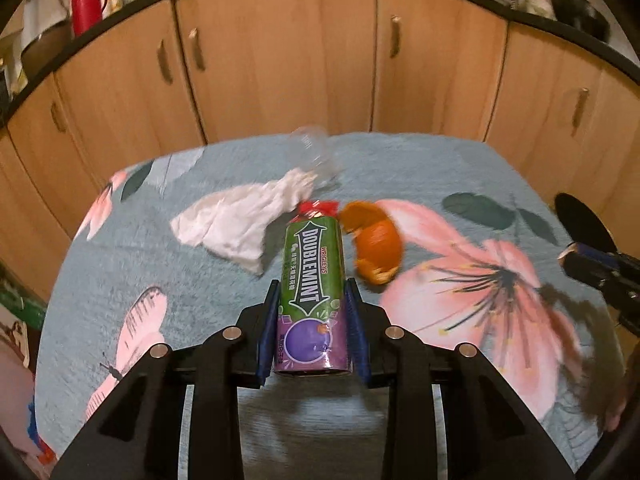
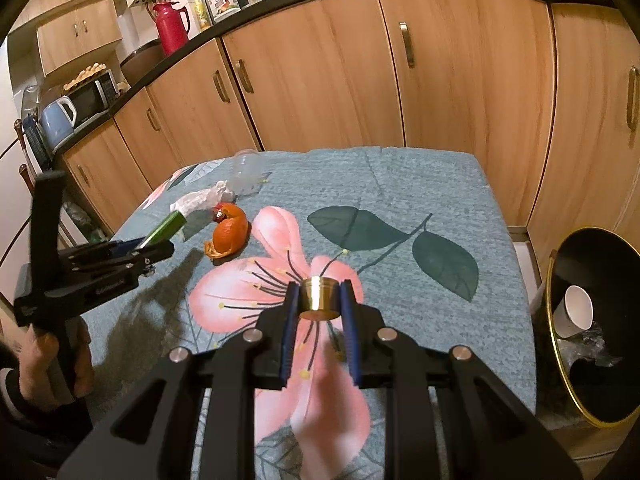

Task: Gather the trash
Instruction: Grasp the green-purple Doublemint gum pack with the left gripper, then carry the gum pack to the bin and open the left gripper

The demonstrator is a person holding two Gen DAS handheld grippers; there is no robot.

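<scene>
My left gripper (image 1: 311, 292) is shut on a green and purple Doublemint gum pack (image 1: 312, 276), held above the table; it also shows in the right wrist view (image 2: 166, 226). My right gripper (image 2: 320, 288) is shut on a small gold cap (image 2: 319, 298), above the pink flower print. On the tablecloth lie an orange peel (image 1: 374, 246) (image 2: 228, 236), a crumpled white tissue (image 1: 244, 220) (image 2: 196, 200), a red wrapper (image 1: 320, 208) and a clear plastic cup (image 1: 312, 156) (image 2: 248, 172) on its side. A black bin with a gold rim (image 2: 588, 320) stands right of the table, holding a paper cup (image 2: 576, 312).
The table is covered with a blue floral cloth (image 2: 420, 184). Wooden cabinets (image 2: 320, 72) run behind it under a dark counter with a red thermos (image 2: 172, 26). The bin edge (image 1: 584, 220) shows at the right in the left wrist view.
</scene>
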